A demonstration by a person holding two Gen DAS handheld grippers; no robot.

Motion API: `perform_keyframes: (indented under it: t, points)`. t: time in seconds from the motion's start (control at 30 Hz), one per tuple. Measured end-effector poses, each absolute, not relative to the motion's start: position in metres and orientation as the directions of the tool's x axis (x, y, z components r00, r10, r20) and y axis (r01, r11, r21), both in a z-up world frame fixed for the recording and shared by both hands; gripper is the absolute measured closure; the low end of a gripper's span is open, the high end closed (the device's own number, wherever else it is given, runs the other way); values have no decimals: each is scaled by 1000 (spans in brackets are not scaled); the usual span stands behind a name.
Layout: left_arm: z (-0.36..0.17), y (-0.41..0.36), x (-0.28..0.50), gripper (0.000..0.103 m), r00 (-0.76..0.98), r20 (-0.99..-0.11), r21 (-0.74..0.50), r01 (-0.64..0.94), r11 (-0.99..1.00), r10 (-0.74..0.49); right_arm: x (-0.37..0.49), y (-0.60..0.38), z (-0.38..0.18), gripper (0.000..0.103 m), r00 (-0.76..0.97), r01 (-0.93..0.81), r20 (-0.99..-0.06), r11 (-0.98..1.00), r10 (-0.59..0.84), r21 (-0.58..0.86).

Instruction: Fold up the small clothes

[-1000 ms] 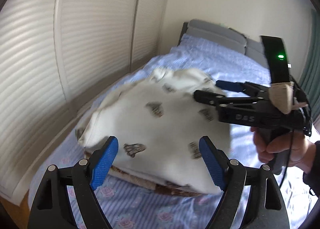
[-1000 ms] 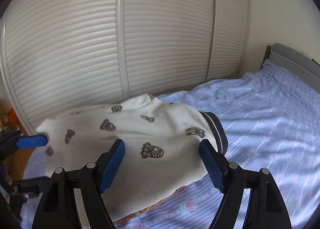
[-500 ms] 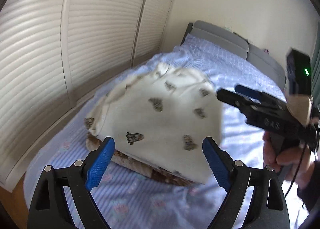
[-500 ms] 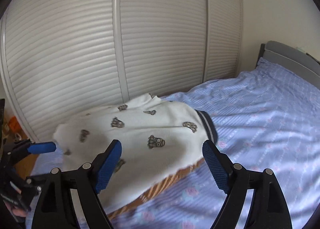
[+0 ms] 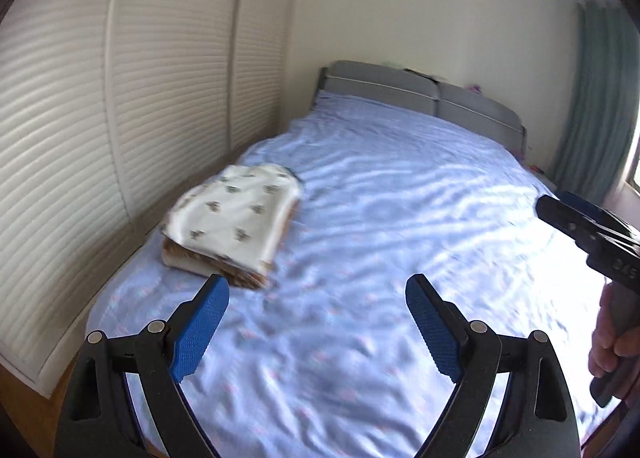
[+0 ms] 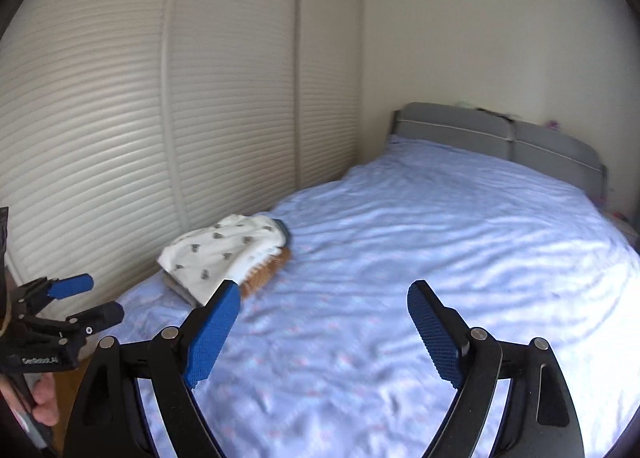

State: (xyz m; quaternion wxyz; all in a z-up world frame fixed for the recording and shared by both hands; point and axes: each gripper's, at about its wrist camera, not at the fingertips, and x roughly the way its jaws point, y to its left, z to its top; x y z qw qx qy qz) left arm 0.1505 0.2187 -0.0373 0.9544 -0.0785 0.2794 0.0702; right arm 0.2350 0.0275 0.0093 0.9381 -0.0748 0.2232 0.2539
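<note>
A folded white garment with small dark prints (image 5: 236,210) (image 6: 224,246) lies on top of a folded brown striped garment (image 5: 240,276) (image 6: 268,270), stacked at the left side of the bed. My left gripper (image 5: 317,286) (image 6: 102,298) is open and empty, well back from the stack. My right gripper (image 6: 324,290) (image 5: 556,202) is also empty; its jaws are opening, and it hovers above the bare sheet to the right of the stack. Neither gripper touches the clothes.
The bed has a pale blue flowered sheet (image 5: 400,218) and a grey headboard (image 5: 420,92). Louvred cream wardrobe doors (image 5: 80,118) run close along the bed's left side. A green curtain (image 5: 596,106) hangs at the far right. A hand (image 5: 612,342) holds the right gripper's handle.
Both grippers have pulled back and up from the white garment, which now lies folded on the stack. The right gripper has swung away to the right.
</note>
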Motion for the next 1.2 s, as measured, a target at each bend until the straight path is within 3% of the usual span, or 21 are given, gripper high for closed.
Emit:
perform_keyframes:
  t: [0.3, 0.53, 0.83, 1.2]
  points:
    - [-19, 98, 88, 12, 848, -531, -37, -35, 999, 10, 110, -121, 19, 15, 887, -228, -432, 968, 161, -107]
    - [-22, 34, 42, 12, 857, -515, 11, -12, 1000, 16, 30, -203, 11, 11, 907, -6, -420, 998, -21, -61]
    - [-32, 0, -8, 9, 856, -517, 40, -1, 999, 21, -27, -239, 4, 11, 901, 120, -416, 992, -121, -30]
    - [-32, -6, -34, 6, 874, -487, 35, 21, 999, -1, -65, -247, -11, 11, 898, 148, -420, 989, -131, 9]
